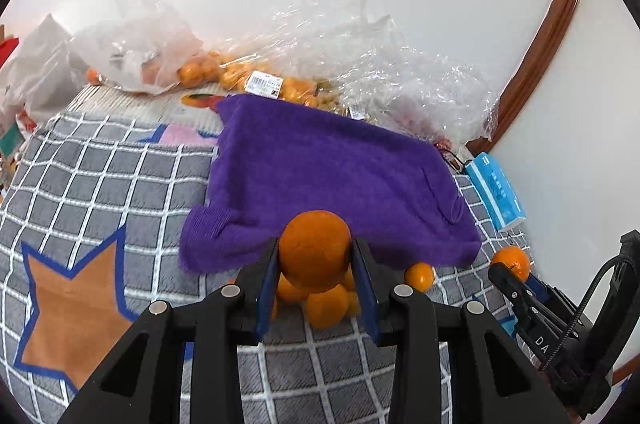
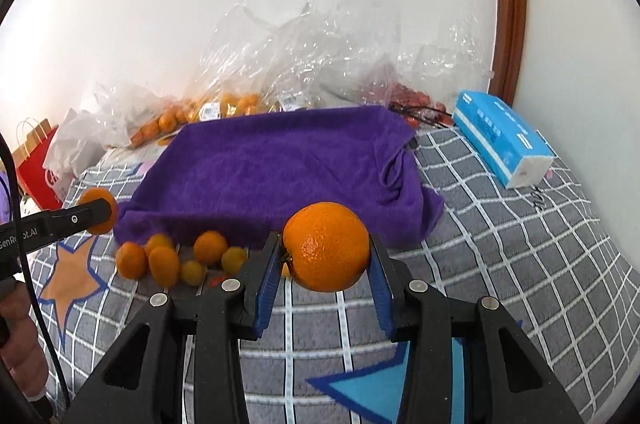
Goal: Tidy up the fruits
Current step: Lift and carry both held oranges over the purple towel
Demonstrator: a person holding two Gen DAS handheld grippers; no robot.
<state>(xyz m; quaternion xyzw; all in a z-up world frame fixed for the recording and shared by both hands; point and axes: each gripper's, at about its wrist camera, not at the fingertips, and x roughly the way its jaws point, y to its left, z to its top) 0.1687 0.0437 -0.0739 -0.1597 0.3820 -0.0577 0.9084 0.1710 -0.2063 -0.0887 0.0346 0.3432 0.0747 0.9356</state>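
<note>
- Your left tool (image 1: 315, 264) is clamped on an orange (image 1: 315, 250), which sits between the blue pads at lower centre of the left wrist view, its top rising above the fingertips.
- Directly beneath that orange, a cluster of small oranges (image 1: 326, 304) lies on the grey checked blanket (image 1: 100, 175), just in front of the near edge of the purple towel (image 1: 328, 175).
- Your right tool (image 2: 326, 258) grips a larger orange (image 2: 326, 252) at lower centre of the right wrist view; both pads press its sides.
- In that same view, the small oranges (image 2: 168, 260) lie in a loose row at left of centre, beside the towel's (image 2: 276, 167) near edge and well left of the right tool.
- The left tool (image 2: 96, 212) shows at the left edge there, its own orange (image 2: 98, 209) partly hidden behind the finger.
- Clear plastic bags (image 1: 280, 63) with more fruit lie beyond the towel, in the upper middle.
- A blue tissue pack (image 2: 504, 139) lies at the right, past the towel's corner.
</note>
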